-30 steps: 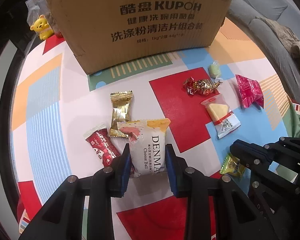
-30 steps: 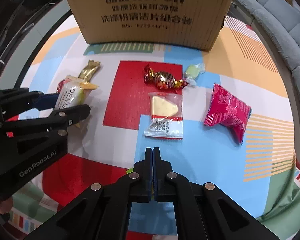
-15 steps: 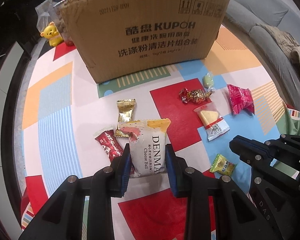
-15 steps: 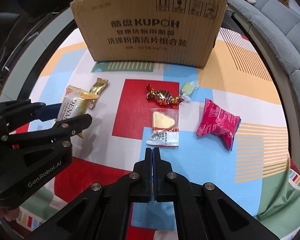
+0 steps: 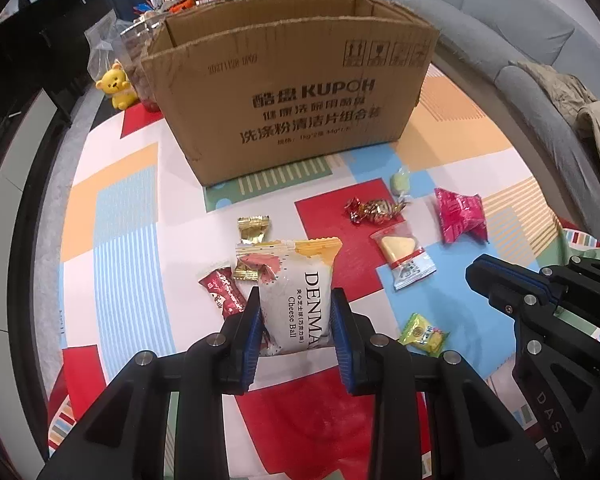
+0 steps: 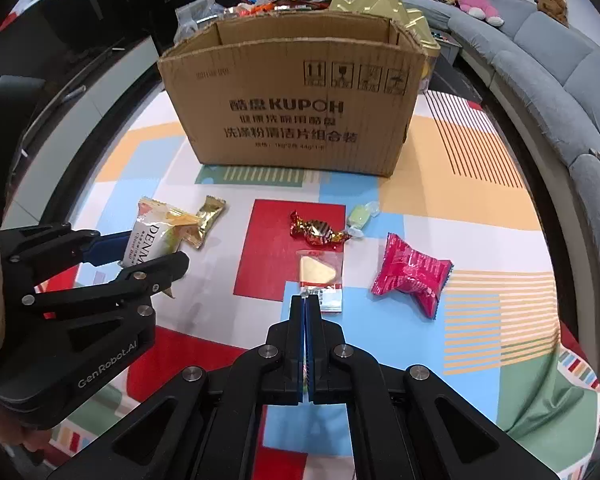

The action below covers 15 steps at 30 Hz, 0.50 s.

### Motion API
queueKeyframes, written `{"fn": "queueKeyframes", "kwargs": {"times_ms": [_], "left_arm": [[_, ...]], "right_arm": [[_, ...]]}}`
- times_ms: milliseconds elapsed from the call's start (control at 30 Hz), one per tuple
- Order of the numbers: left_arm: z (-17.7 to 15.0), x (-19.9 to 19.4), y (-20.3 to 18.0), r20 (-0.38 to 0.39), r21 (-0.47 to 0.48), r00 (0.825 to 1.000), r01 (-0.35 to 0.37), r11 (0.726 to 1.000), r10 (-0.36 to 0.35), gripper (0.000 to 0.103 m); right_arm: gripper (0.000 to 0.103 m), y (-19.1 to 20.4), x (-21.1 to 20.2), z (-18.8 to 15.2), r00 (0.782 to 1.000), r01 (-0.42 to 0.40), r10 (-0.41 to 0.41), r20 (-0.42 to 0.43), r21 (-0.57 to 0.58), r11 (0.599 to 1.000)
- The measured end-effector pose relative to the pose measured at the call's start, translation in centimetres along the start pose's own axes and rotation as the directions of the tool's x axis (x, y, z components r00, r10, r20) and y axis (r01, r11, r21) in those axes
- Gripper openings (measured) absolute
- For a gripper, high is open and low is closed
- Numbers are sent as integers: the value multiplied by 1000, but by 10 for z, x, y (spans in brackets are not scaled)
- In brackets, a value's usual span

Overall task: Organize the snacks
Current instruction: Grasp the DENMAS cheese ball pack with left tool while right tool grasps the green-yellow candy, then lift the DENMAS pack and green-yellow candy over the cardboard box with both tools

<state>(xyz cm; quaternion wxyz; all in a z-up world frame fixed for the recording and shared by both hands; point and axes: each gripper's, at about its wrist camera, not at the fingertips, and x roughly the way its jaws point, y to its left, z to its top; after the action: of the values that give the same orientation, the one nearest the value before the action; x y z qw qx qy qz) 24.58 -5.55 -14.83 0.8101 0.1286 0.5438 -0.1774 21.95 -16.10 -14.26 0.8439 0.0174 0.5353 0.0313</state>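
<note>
Colourful mat (image 5: 112,216), left tongs (image 5: 296,312) clamping white Cheese Ball packet (image 5: 296,280), right tongs (image 6: 306,316) together

yellow bear toy (image 5: 118,85), grey sofa (image 6: 548,64), patterned mat (image 6: 480,216)

Even indoor light is falling from above, keeping the colourful patterned mat (image 5: 112,216) bright and the shadows soft and short. Fisheye distortion is bending the brown cardboard box (image 6: 296,120) and curving the grey sofa (image 6: 560,80) toward three o'clock. Corners are vignetting to black. The box's print is blurring slightly, and the crinkled pink foil packet (image 6: 412,272) is glinting.
</note>
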Motion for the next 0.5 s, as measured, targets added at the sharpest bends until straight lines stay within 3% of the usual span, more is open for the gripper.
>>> {"fn": "queueKeyframes", "kwargs": {"times_ms": [200,400,433,500], "left_arm": [[1,-9,-1,22,-9,1000,4,1000,-4,32],[-6,-6,4,14,-25,1000,3,1000,-3,32],[-7,-5,5,12,-30,1000,4,1000,-4,32],[-11,-2,8,5,-38,1000,4,999,-4,32]], "right_arm": [[2,-5,-6,-1,1000,-8,8,5,7,1000],[3,-3,9,-11,997,-37,38,-73,19,999],[5,-2,12,-12,995,-42,43,-85,14,999],[24,1,19,-16,992,-43,42,-118,-7,999]]}}
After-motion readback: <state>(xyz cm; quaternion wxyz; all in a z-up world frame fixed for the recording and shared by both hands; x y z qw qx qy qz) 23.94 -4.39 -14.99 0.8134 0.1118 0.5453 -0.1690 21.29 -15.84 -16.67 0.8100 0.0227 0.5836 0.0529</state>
